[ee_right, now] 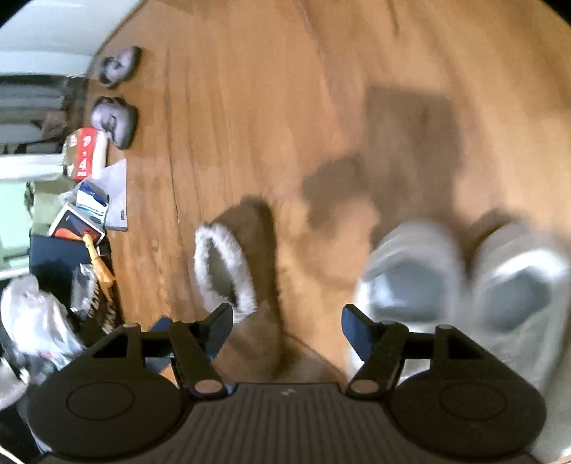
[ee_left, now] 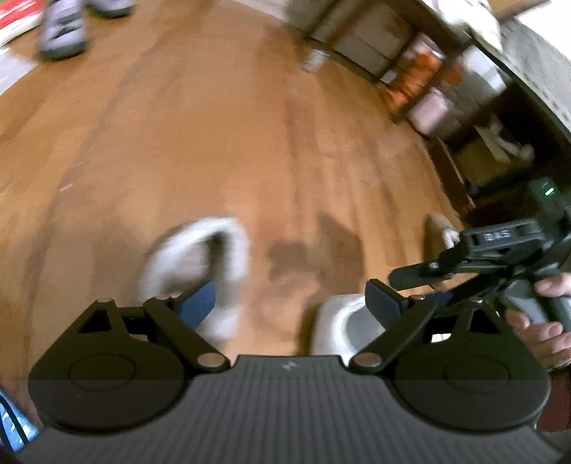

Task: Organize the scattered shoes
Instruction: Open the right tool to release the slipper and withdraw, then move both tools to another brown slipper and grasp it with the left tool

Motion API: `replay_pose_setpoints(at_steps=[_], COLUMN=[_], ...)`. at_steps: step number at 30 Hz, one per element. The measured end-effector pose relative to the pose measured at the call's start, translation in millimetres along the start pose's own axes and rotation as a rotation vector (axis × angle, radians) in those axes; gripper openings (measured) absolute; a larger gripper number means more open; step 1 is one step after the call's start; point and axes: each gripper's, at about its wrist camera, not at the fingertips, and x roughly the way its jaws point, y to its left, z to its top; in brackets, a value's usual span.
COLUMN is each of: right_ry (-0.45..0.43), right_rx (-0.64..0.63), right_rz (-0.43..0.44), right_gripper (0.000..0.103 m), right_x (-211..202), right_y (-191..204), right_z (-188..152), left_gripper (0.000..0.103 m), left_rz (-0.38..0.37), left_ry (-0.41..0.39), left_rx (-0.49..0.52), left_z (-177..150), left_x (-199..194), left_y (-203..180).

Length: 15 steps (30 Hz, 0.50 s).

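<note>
Both grippers hang over a brown wooden plank floor (ee_right: 249, 107), and both views are smeared by motion blur.

The left gripper (ee_left: 291, 303) has its blue-padded jaws spread wide with nothing between them. Beyond its left finger lies a blurred white slipper (ee_left: 200, 264), and a second white shoe (ee_left: 339, 324) sits on the floor just inside its right finger. Far left stands a pair of grey sneakers (ee_left: 64, 32). A dark wooden shelf unit (ee_left: 439, 89) lines the far right.

The right gripper (ee_right: 287, 321) also has its jaws apart and empty. A tan slipper with white fleece lining (ee_right: 228, 267) lies just beyond its left finger, partly between the jaws. To the right, side by side and touching, sit two light grey slippers (ee_right: 464, 282). Boxes and papers (ee_right: 89, 185) clutter the left edge.
</note>
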Motion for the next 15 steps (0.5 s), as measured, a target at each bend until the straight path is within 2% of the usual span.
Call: replay_pose_setpoints(at_steps=[2,5,7,8,9,12,14,15], right_ry=[-0.139,-0.255,-0.306,-0.335,-0.354,-0.448,-0.480,-0.497], right_rx=[-0.096,-0.116,-0.048,-0.002,0.028,0.126,0.181,0.210], right_rz=[-0.131,-0.199,-0.209,-0.215,-0.228,-0.276,-0.256,-0.243], right_gripper=[0.068,0.058,0.034,0.014,0.000,0.000,0.001,0.006], right_x=[-36,-70,-92,-105,-113,-142,-153,-159], right_y=[-10,-33,-59,-76,-91,-143,-168,-182], right_z=[-2,-4,-3,-3,-4,-12,-17,-20], left_gripper=[0.091,0.091,0.091,0.091,0.091,0.091,0.091,0.091], left_rz=[-0.049,-0.135,-0.181,-0.198,-0.205,-0.224,-0.237,-0.232], left_ry=[0.019,0.073,0.109,0.125,0.130,0.145,0.156,0.165], left_rx=[0.036,0.108,0.143,0.166,0.181,0.243,0.266,0.271], left_z=[9,23,29,31,32,35,37,38], left_x=[20,60,83,96,103,133,155,166], left_y=[-27,-76,-104,-122,-132,-177,-202,-211])
